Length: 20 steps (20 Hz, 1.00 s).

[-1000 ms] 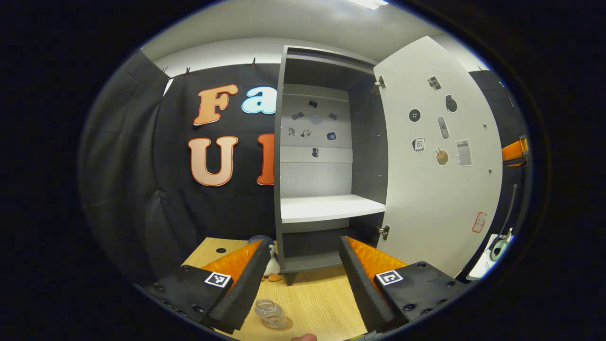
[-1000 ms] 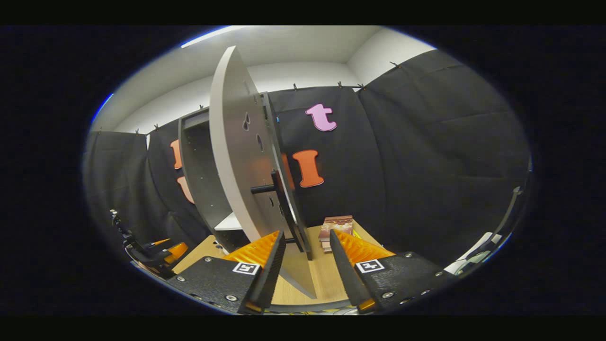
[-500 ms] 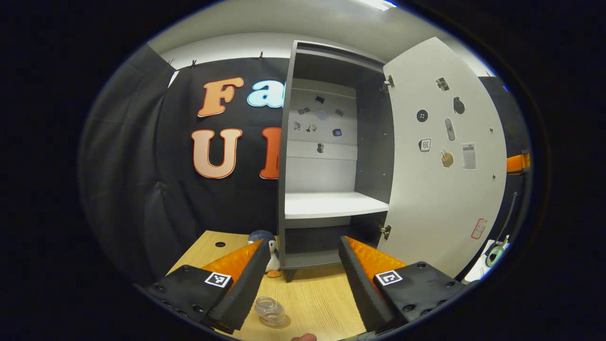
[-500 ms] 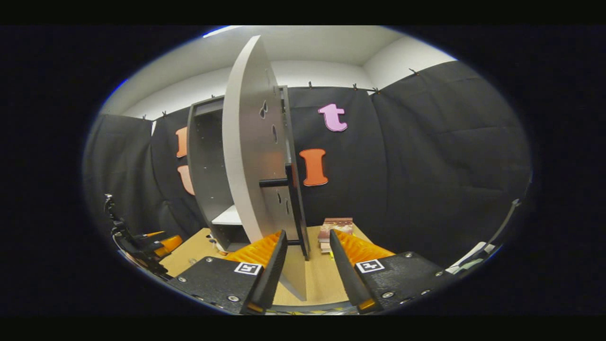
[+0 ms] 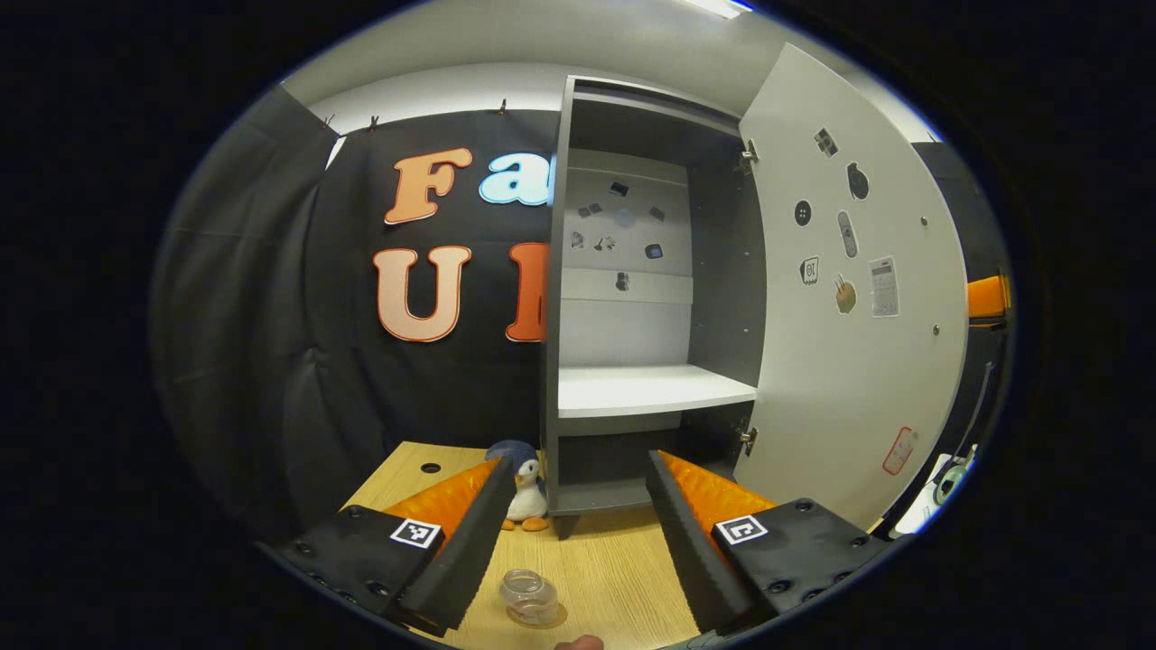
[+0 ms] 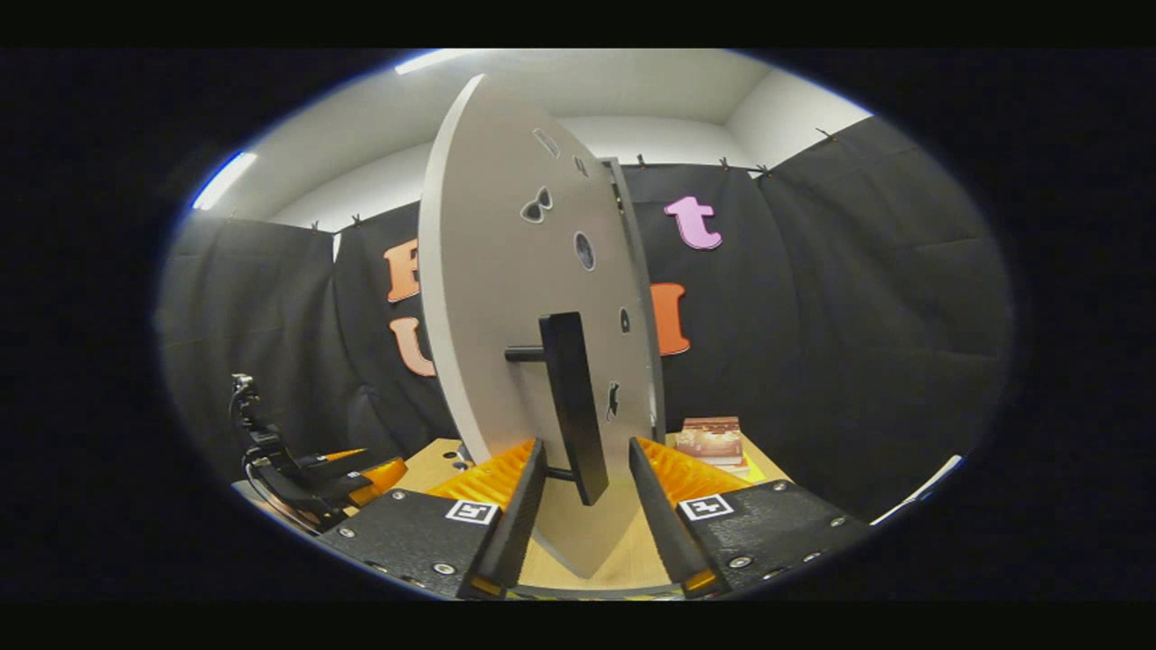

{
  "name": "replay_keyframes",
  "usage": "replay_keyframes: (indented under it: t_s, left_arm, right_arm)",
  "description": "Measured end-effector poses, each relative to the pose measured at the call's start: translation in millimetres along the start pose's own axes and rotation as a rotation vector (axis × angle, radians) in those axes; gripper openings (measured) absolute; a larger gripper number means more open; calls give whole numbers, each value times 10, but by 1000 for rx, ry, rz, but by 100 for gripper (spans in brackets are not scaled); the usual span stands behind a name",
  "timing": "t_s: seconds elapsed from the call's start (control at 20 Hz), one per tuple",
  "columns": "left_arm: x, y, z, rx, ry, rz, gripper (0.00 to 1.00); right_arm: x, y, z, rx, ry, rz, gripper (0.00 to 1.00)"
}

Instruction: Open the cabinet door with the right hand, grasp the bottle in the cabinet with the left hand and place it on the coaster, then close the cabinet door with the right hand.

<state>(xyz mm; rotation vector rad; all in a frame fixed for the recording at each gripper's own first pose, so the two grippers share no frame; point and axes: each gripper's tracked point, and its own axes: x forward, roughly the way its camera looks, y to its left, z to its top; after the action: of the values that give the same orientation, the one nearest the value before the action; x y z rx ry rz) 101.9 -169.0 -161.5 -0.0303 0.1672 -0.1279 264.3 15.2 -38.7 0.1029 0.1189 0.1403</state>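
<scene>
Nearest in the left gripper view, the left tongs (image 5: 571, 542) hang open and empty above the worktop (image 5: 623, 578). Just beyond their tips the bottle (image 5: 531, 597), a small clear jar, stands upright on what looks like the coaster (image 5: 553, 619), though only its edge shows. That step seems done, so the closing of the door is in hand.

In the right gripper view, the right tongs (image 6: 584, 515) are parted, with the lower end of the dark bar handle (image 6: 573, 406) between the fingers; neither pad visibly presses on it. The cabinet door (image 6: 506, 298) stands ajar, edge-on to the right tongs, which point level at the handle. The next move calls for a steady push along the hinge's arc.

Farther off, the cabinet (image 5: 632, 316) stands open, its white shelf (image 5: 655, 390) bare.
</scene>
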Motion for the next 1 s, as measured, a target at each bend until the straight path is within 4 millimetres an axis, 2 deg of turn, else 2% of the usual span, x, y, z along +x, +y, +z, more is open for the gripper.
replay_keyframes:
  t_s: [0.05, 0.15, 0.2, 0.25, 0.4, 0.55, 0.65, 0.75, 1.0]
  left_arm:
    - [7, 66, 2, -3, 2, 12, 95]
    - [0, 209, 1, -9, -1, 39, 95]
    - [-6, 286, 2, -12, 0, 53, 95]
    - [-23, 347, -2, -17, 1, 67, 95]
    - [0, 535, -24, -21, 6, 105, 95]
    - [47, 635, -53, -30, 17, 130, 95]
    - [81, 705, -51, -34, 12, 140, 95]
    - [103, 765, -30, -35, 11, 151, 95]
    - [168, 992, 33, -43, -4, 185, 95]
  right_arm:
    - [-4, 14, -9, -1, 5, 2, 59]
    - [-5, 72, -20, 2, 5, 15, 59]
    - [34, 109, -30, 3, 7, 33, 67]
    - [49, 148, -38, 14, 11, 52, 51]
    - [55, 331, -46, 50, 19, 120, 52]
    - [64, 467, -39, 69, 21, 172, 53]
    - [97, 486, -45, 48, 23, 189, 57]
    - [127, 482, -36, 22, 16, 207, 66]
    - [220, 625, -60, 31, 10, 252, 72]
